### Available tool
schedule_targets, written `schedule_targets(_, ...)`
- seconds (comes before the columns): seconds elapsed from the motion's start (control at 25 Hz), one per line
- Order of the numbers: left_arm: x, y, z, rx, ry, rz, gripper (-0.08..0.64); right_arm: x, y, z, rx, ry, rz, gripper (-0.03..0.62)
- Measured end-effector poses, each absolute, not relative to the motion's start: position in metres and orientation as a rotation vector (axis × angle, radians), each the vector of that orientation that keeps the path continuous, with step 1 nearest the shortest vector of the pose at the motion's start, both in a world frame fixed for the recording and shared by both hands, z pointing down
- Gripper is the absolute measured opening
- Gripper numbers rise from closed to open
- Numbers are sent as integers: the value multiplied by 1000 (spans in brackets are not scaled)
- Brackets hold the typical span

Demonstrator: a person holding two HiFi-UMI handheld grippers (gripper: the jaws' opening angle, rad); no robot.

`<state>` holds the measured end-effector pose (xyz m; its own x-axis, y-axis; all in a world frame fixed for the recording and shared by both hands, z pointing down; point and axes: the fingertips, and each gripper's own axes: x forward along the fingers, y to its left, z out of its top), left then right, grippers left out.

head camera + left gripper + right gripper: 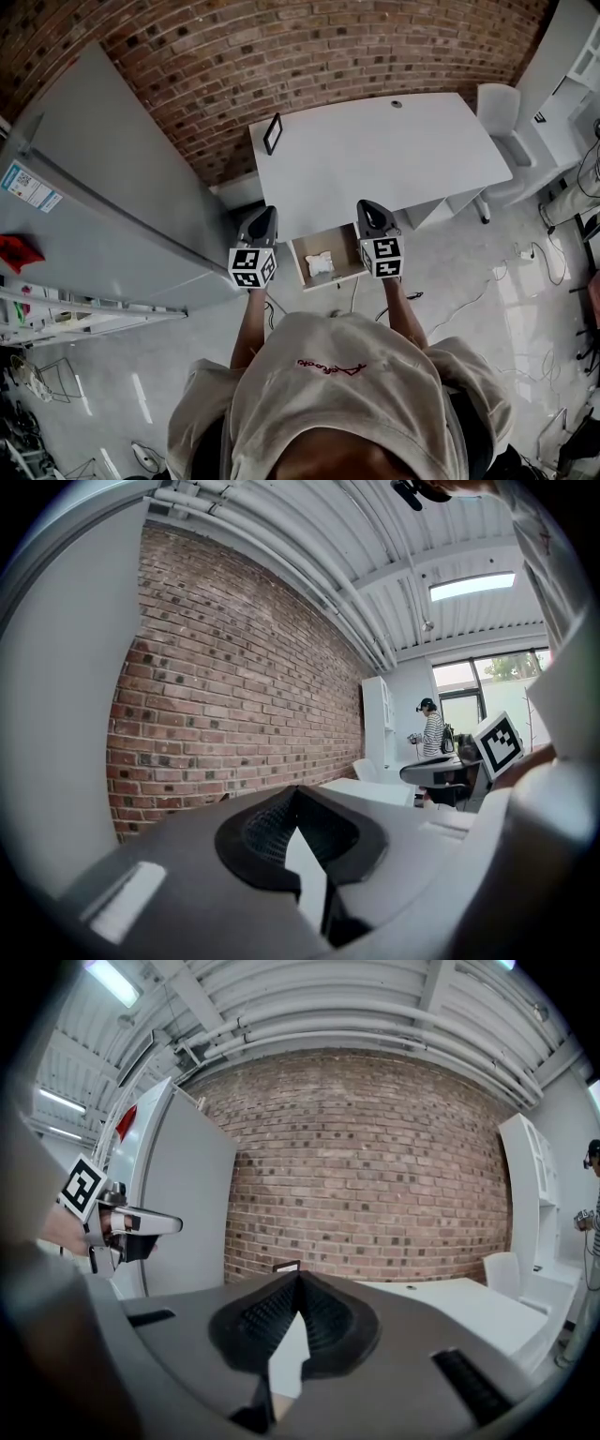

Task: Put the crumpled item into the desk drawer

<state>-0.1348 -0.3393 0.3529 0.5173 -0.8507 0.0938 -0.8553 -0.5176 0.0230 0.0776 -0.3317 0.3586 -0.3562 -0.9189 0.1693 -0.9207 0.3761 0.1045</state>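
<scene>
A crumpled white item (320, 263) lies inside the open desk drawer (330, 279), which is pulled out from under the white desk (375, 159). My left gripper (267, 211) hovers just left of the drawer, at the desk's front edge. My right gripper (368, 204) hovers just right of the drawer. In the left gripper view, the left gripper (297, 789) has its jaw tips together with nothing between them. The right gripper (299, 1276) looks the same in its own view. Both point toward the brick wall over the desk top.
A small black frame (273, 133) stands at the desk's far left corner. A tall grey cabinet (103, 206) stands to the left, a white chair (502, 112) at the right. Cables (469, 300) lie on the floor. A person (433, 733) stands far off.
</scene>
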Motion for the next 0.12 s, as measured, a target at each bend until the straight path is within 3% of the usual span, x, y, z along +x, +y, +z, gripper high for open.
schedule_targets(0.12,-135,-339,354,2677,-1505,107,9,73,-331,358,1640,-2441,8,12)
